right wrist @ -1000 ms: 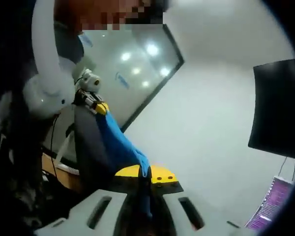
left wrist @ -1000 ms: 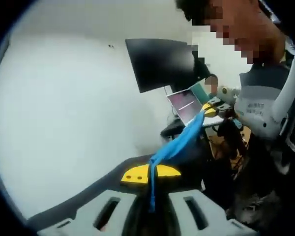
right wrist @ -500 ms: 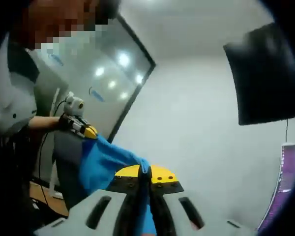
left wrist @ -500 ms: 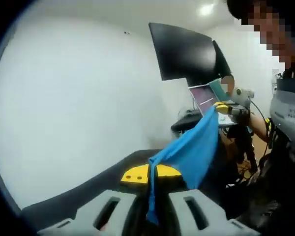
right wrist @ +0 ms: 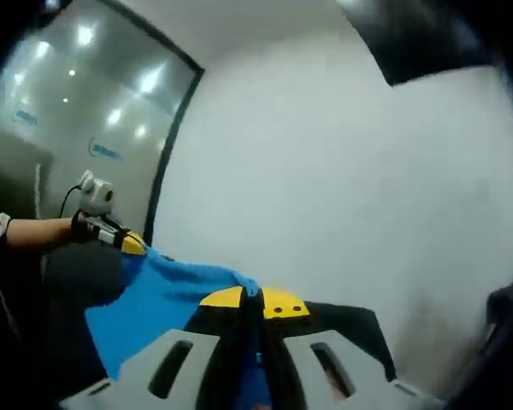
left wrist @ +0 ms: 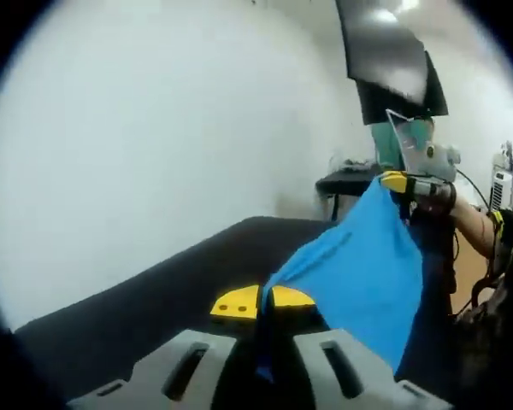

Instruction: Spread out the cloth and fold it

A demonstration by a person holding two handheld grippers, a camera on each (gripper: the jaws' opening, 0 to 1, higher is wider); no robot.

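In the left gripper view the blue cloth [left wrist: 363, 265] hangs as a sheet stretched between the two grippers, lifted above a dark table [left wrist: 179, 290]. One corner runs down into the left gripper [left wrist: 262, 305], whose yellow-tipped jaws are pressed together on it; below the tips the fabric slips between the grey jaw bodies and its end is hidden there. The opposite corner is pinched far to the right by the right gripper [left wrist: 399, 182], held by a person's hand whose forearm [left wrist: 474, 226] is partly cut off at the edge of the view. The lower hem of the cloth falls in front of the table's far right side, so the table edge there cannot be made out.

In the right gripper view the same cloth [right wrist: 158, 295] spreads to the left from the right gripper [right wrist: 255, 301], jaws clenched on its corner, to the left gripper [right wrist: 124, 241] far on the left, whose tip grips the other corner. The arm [right wrist: 34, 232] behind it fades into a dark area where nothing is clear. The table [right wrist: 342, 329] shows as a dark slab beyond the jaws.

A black monitor [left wrist: 385, 55] stands against the white wall, blurred; the items on a small stand beneath it are too smeared to identify. No container is distinguishable
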